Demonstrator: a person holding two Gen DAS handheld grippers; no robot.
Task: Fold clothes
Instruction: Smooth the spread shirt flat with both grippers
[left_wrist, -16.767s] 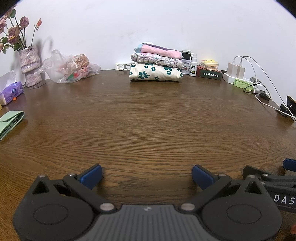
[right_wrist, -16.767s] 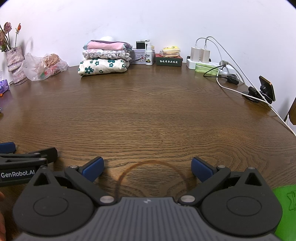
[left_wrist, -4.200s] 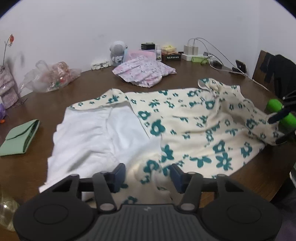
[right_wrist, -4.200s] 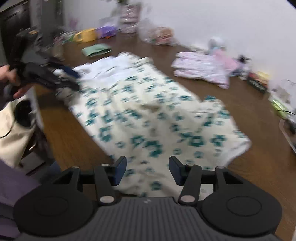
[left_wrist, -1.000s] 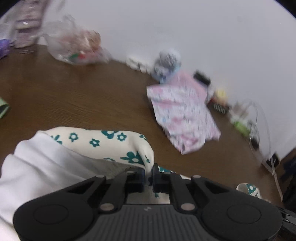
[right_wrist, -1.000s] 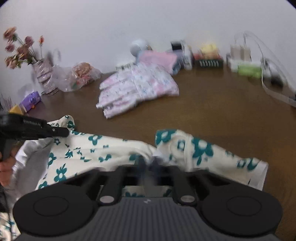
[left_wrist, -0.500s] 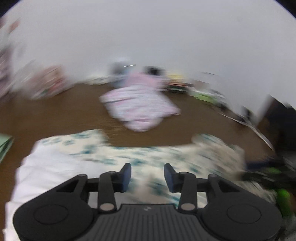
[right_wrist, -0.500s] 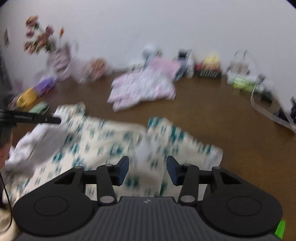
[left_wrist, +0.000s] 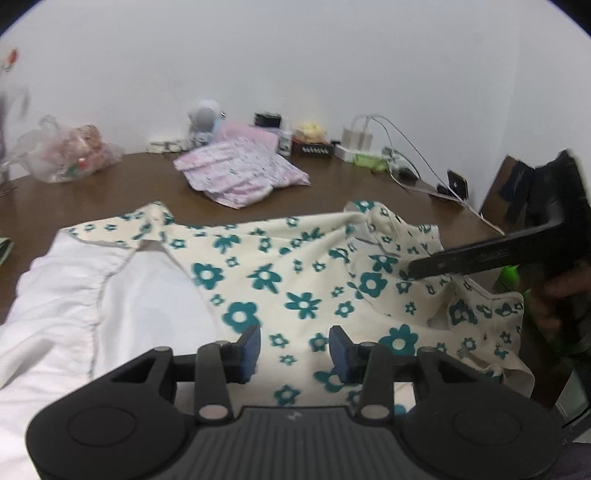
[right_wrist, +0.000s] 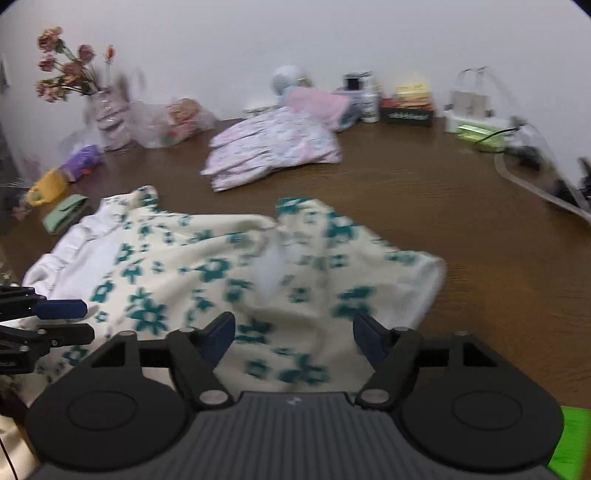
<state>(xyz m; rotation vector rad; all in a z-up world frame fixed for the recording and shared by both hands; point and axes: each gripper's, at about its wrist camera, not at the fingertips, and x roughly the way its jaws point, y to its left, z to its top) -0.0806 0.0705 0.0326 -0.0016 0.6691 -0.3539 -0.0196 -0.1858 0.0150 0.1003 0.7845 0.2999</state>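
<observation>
The floral garment was spread flat on the table, white lining exposed, probably for folding. The left gripper was parted and empty; the right gripper was opening, nothing pinched.

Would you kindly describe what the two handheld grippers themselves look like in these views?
Both match: a black body with a ribbed grey centre plate, two round black discs, and black linkage arms with silver pivot pins ending in blue pads. The left gripper and the right gripper each show a small logo on the plate. A bright green part shows beside the right gripper's body.
</observation>
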